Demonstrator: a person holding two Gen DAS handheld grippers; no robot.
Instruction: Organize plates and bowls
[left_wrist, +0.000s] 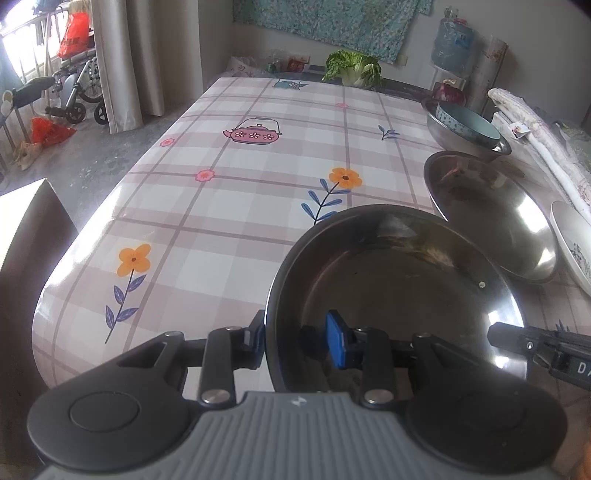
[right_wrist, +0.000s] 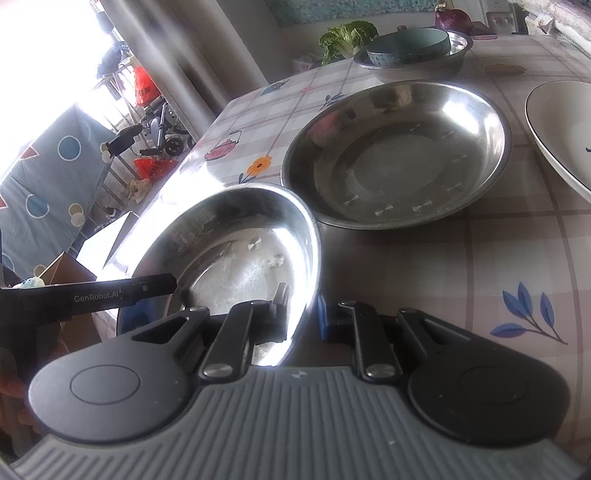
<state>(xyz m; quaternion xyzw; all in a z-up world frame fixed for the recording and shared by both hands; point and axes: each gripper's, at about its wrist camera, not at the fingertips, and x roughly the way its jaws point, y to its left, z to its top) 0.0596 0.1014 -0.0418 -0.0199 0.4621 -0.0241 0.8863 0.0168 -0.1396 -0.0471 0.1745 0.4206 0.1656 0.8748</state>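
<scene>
Both grippers clamp one small steel dish (left_wrist: 399, 291) by opposite sides of its rim: the left gripper (left_wrist: 299, 341) bites the near-left edge with one pad inside and one outside, the right gripper (right_wrist: 303, 314) pinches the edge nearest its own camera, jaws narrowed on thin metal. That dish sits tilted near the front edge of the checked tablecloth (left_wrist: 229, 206), just beside a larger steel dish (right_wrist: 399, 155) that lies empty behind it. Farther back, a blue patterned bowl (right_wrist: 406, 46) already rests inside a steel basin (right_wrist: 458, 48), so one nesting looks done; the held dish, the larger one and a white plate (right_wrist: 554, 125) at the right appear still unsorted. Whether the held dish touches the cloth is hard to judge. Only part of the white plate shows, and window glare washes out the left side of the right wrist view
</scene>
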